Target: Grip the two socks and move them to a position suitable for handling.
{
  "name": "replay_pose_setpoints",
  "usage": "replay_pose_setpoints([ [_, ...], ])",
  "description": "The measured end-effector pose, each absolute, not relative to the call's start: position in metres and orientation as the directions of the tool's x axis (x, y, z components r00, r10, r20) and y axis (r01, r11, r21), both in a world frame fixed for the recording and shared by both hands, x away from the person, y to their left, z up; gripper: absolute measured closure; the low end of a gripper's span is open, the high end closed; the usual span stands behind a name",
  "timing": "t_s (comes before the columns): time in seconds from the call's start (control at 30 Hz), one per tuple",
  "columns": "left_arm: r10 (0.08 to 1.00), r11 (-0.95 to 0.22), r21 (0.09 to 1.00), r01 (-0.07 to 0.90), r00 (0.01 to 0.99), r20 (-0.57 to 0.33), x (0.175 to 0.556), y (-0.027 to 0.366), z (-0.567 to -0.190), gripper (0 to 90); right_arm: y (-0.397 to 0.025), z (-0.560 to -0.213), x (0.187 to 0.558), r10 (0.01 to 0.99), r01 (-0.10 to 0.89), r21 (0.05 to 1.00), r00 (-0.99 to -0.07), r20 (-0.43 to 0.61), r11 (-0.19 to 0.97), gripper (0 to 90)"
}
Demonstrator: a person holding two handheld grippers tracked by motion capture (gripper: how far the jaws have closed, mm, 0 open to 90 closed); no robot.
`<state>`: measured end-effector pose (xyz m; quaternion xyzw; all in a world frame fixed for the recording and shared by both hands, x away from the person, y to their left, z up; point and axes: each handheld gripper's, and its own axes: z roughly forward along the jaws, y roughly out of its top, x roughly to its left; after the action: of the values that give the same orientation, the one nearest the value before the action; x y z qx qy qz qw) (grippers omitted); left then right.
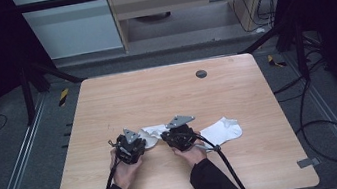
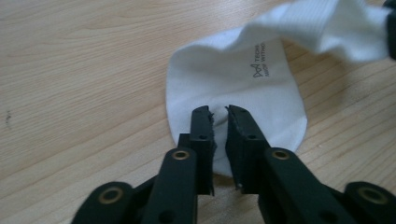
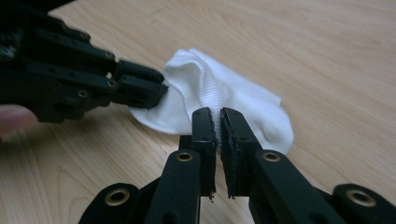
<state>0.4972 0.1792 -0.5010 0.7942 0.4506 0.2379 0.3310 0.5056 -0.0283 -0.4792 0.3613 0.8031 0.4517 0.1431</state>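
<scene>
Seemingly both grippers, left (image 2: 219,114) and right (image 3: 218,116), clamped onto one soft, ribbed white sock (image 2: 224,79).

White ankle sock (image 2: 224,88) with small dark printed logo, toe end flat on the counter (image 1: 156,96), ribbed cuff end lifted and bunched, near the front centre, a second white sock (image 1: 222,131) flat to its right

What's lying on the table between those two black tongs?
A white fabric sock stretches between the left tongs and the right tongs, each pinching one end, as the high view shows.
</scene>
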Motion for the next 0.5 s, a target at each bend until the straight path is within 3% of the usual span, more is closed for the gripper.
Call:
replay_pose_setpoints([
  [0.13, 0.869, -0.379, 0.734, 0.563, 0.489, 0.074, 0.497, 0.18, -0.5, 89.2, -0.036, -0.471, 0.503, 0.725, 0.455, 0.844, -0.678, 0.121, 0.284, 84.4],
  [0.5, 0.83, -0.41, 0.739, 0.534, 0.555, 0.058, 0.492, 0.187, -0.493, 90.0, -0.061, -0.461, 0.505, 0.776, 0.497, 0.85, -0.601, 0.192, 0.174, 84.4],
])
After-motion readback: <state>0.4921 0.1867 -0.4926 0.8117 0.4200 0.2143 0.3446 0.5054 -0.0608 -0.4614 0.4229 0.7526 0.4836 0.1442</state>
